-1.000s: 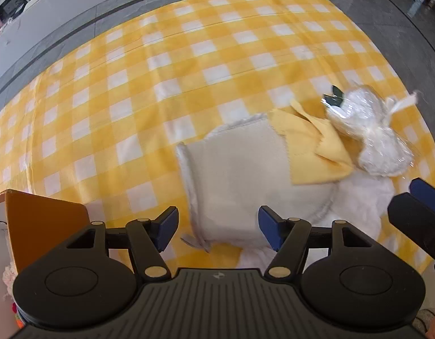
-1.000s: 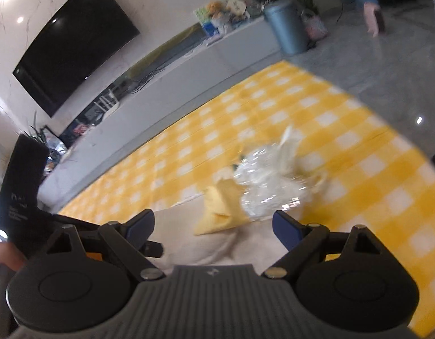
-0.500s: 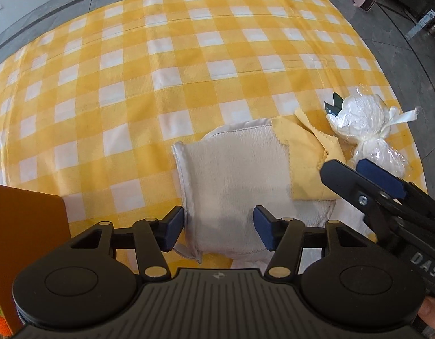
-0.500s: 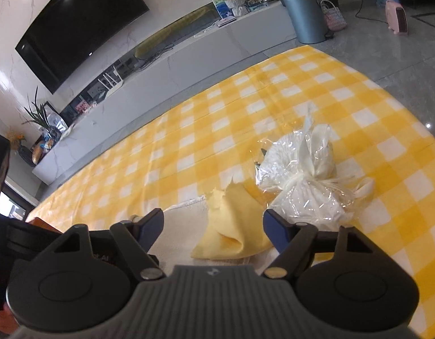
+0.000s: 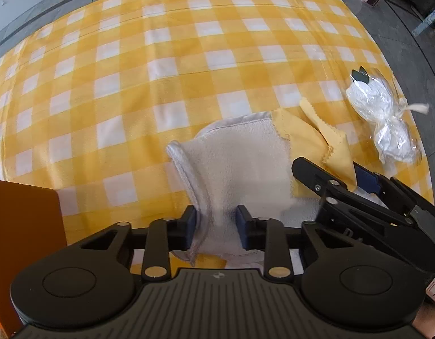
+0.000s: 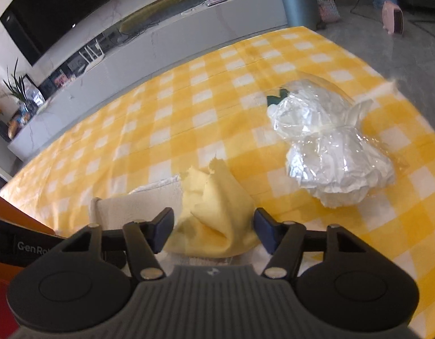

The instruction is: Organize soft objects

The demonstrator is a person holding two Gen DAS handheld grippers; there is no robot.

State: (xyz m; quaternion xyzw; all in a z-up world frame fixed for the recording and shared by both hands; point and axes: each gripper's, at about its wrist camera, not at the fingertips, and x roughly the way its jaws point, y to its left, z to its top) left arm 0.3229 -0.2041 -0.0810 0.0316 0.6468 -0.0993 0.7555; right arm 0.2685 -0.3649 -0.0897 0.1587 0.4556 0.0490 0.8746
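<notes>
A beige towel [image 5: 240, 158] lies on the yellow checked cloth, with a yellow cloth [image 5: 310, 138] overlapping its right side. My left gripper [image 5: 216, 226] has narrowed around the towel's near-left corner, which bunches up between the pads. My right gripper [image 6: 213, 226] is open, its fingers either side of the yellow cloth [image 6: 214, 217]; it also shows in the left wrist view [image 5: 330, 175]. A clear plastic bag of white stuffing [image 6: 330, 147] lies to the right, also in the left wrist view [image 5: 384, 113].
An orange box [image 5: 22, 240] stands at the near left. The table edge [image 5: 415, 107] runs close behind the bag. A TV console and a grey bin [image 6: 296, 0] stand beyond the table. White fabric [image 5: 367, 195] lies under the towel.
My left gripper has moved onto the towel's corner and closed on it, lifting a fold. My right gripper has moved in over the yellow cloth and stays open.
</notes>
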